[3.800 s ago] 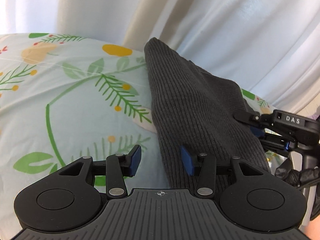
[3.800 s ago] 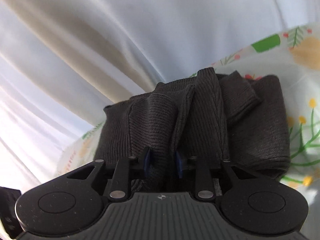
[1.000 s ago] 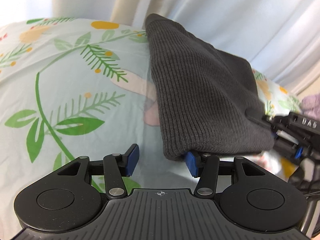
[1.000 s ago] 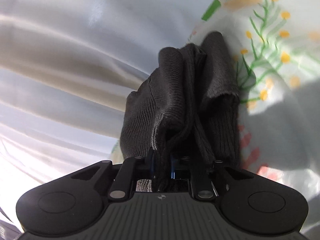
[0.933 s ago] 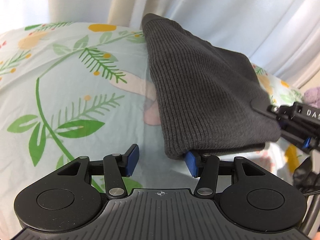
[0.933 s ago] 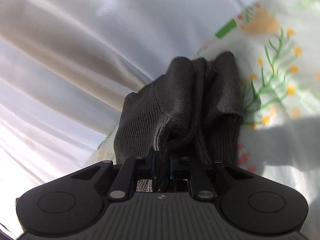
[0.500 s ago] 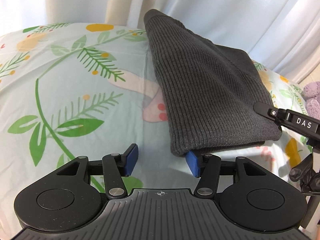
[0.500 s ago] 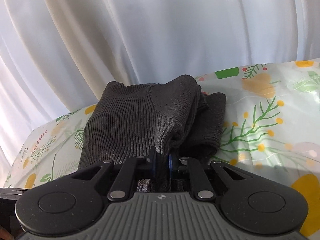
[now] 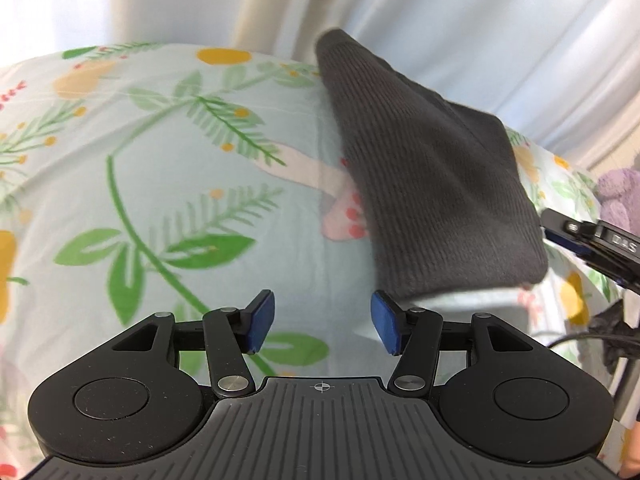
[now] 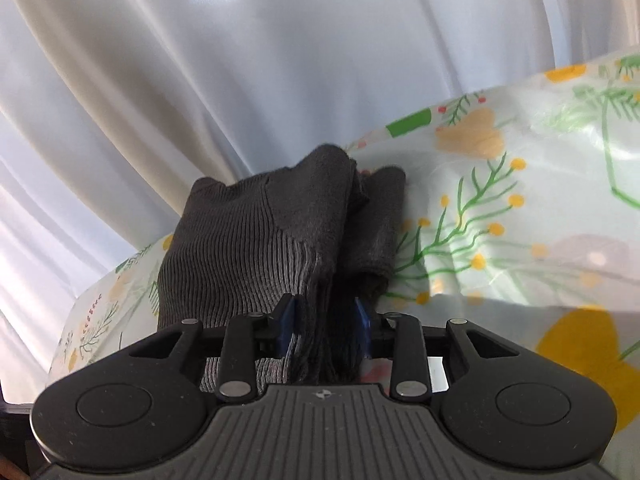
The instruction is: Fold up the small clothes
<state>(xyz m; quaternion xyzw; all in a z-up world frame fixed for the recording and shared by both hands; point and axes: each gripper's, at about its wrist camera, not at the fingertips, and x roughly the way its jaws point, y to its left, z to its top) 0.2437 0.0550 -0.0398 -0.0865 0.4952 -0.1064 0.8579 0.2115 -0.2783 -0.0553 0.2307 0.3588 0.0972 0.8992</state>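
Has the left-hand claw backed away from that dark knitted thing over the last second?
Yes. The left gripper is open and clear of the grey garment; its right pad, tucked under the hem earlier, now shows floral sheet behind it.
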